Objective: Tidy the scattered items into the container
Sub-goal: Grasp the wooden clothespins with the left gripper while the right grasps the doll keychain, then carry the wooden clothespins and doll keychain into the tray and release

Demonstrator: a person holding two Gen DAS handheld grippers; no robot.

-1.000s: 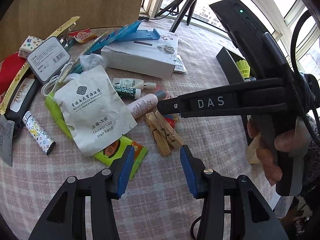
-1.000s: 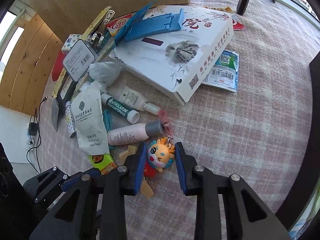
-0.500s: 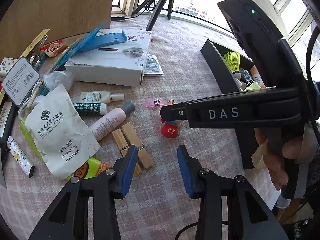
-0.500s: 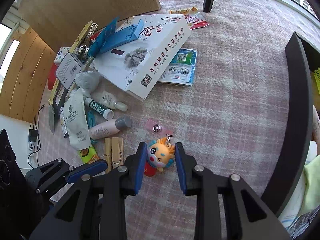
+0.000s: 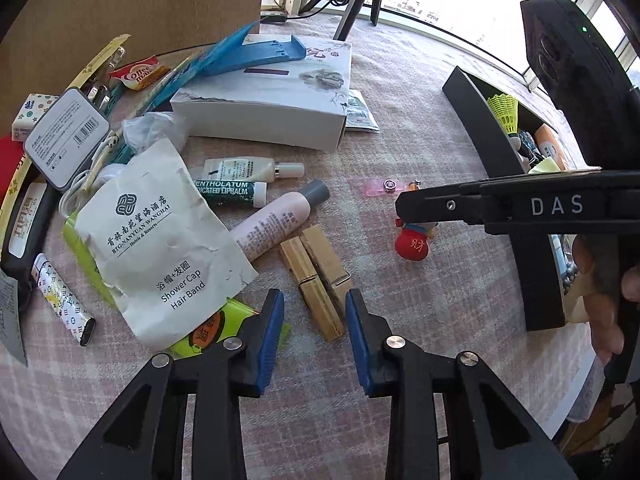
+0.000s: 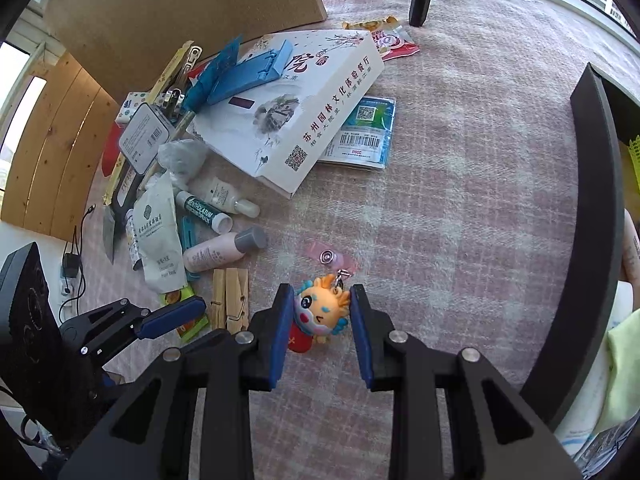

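**Q:** Report task status.

**A:** Judged from both views, the job is early. The container (image 6: 592, 240), a black tray at the right edge of the right wrist frame, already holds a few pieces; in the left wrist view I can make out a yellow shuttlecock (image 5: 506, 114) inside it. Most of the clutter remains on the checked cloth (image 6: 460, 184): the white box (image 5: 276, 112), the shower cap sachet (image 5: 160, 240), the pink bottle (image 5: 276, 220), the lip balm tube (image 5: 230, 192), the two wooden clothespins (image 5: 316, 276) and more at the upper left.

**Q:** State of each tool?

**A:** My right gripper (image 6: 318, 320) is clamped on the dragon keychain (image 6: 320, 312); both blue pads press the sides of its head. My left gripper (image 5: 314, 328) holds nothing, its jaws apart.

**Q:** Location of the keychain relative to the tools?

**A:** Lower centre of the right wrist frame, between my right fingers, with its pink strap (image 6: 332, 258) trailing just above toward the frame centre. In the left wrist view its red base (image 5: 412, 242) hangs under my right gripper's tip at centre right. Whether it touches the cloth, I cannot tell. The tray wall lies to its right, near but apart.

**Q:** And the left tool?

**A:** The near ends of the clothespins lie between its open pads at lower centre.
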